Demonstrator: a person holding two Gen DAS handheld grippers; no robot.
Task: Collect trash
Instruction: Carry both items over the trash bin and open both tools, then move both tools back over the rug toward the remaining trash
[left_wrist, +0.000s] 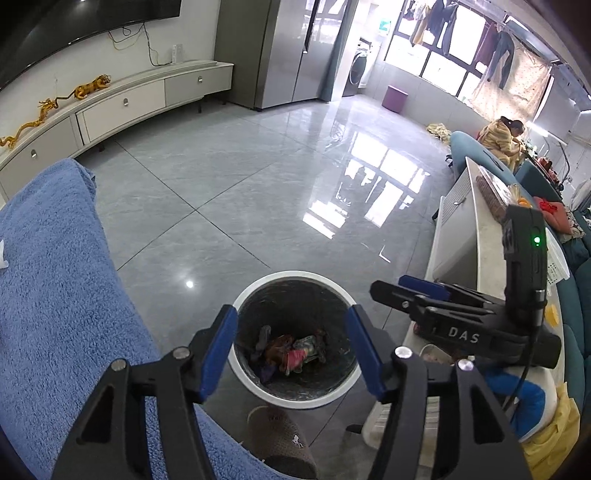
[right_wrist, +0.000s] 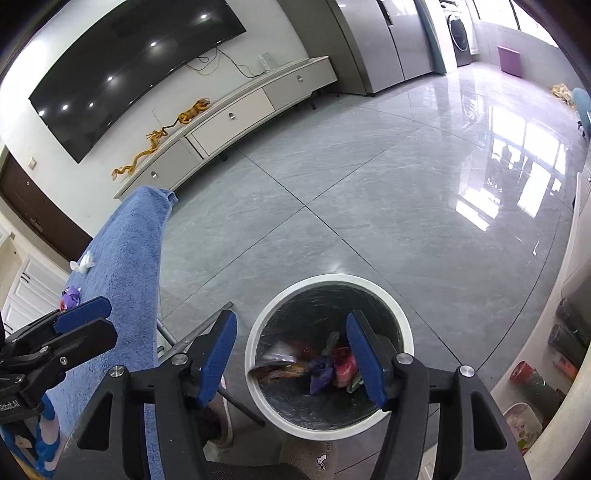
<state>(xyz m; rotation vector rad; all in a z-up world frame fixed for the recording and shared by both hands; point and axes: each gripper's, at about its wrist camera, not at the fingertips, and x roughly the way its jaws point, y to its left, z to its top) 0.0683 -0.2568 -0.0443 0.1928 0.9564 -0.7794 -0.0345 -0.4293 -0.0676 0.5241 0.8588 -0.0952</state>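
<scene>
- The left tool (left_wrist: 291, 354) hangs above the trash bin (left_wrist: 258, 387) with its blue-padded fingers (left_wrist: 218, 350) apart, roughly half spread; nothing sits between them and they touch nothing.
- The right tool (right_wrist: 291, 356) hangs over the same bin (right_wrist: 402, 328), tilted downward, its pads likewise apart and empty.
- In the left wrist view the right tool (left_wrist: 424, 291) shows side-on at the right, a black body lettered "DAS" with a green light on its upright housing.
- In the right wrist view the left tool (right_wrist: 85, 317) juts in from the left edge.
- The bin is round, with a smooth white rim and a dark, glossy liner that looks scuffed.
- The collected trash (left_wrist: 291, 354) lies crumpled at the bottom of the bin: wrappers in red, purple and orange, plus a clear plastic piece (right_wrist: 280, 354).
- A fluffy blue towel (left_wrist: 55, 277) covers the counter to the left of the bin; a crumpled white tissue (right_wrist: 84, 262) and a purple wrapper (right_wrist: 71, 295) lie on it.
- The floor (left_wrist: 221, 177) is large grey polished tiles that mirror the windows.
- A brown fuzzy slipper (left_wrist: 284, 439) sits on the floor just beside the bin.
</scene>
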